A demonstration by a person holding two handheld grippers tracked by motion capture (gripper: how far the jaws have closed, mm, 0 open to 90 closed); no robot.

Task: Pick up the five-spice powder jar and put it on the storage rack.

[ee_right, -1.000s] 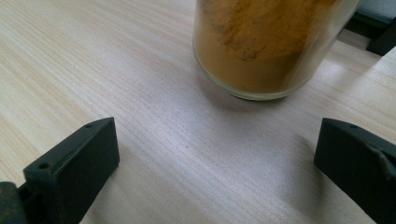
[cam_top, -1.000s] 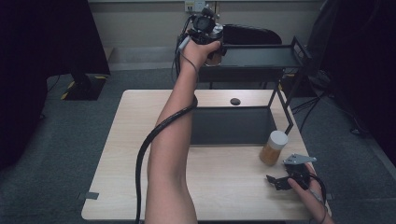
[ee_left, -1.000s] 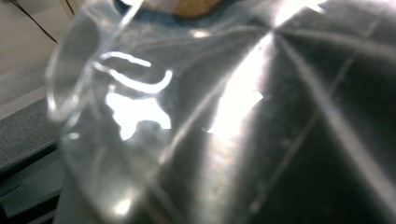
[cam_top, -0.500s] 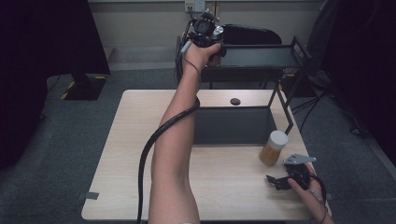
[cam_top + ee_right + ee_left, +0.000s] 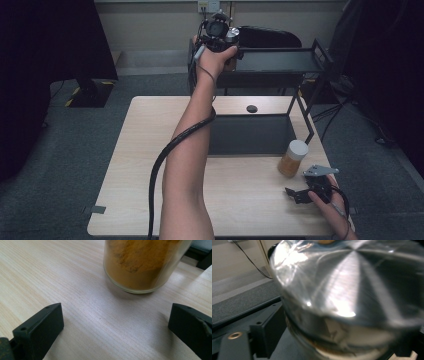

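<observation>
left gripper [image 5: 216,37] raised, likely clamped; right gripper [image 5: 115,325] agape

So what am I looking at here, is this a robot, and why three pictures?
No robot: a person holds a two-jaw gripper in each hand. One camera looks down from above; one more rides on each gripper, looking along its jaws. The left gripper reaches to the black rack beyond the wooden table. Its jaws have just been opening, with a silver-lidded jar between them. The right gripper is open, low over the table, its jaws short of the powder jar, which is yellow-orange inside, and not touching it.
</observation>
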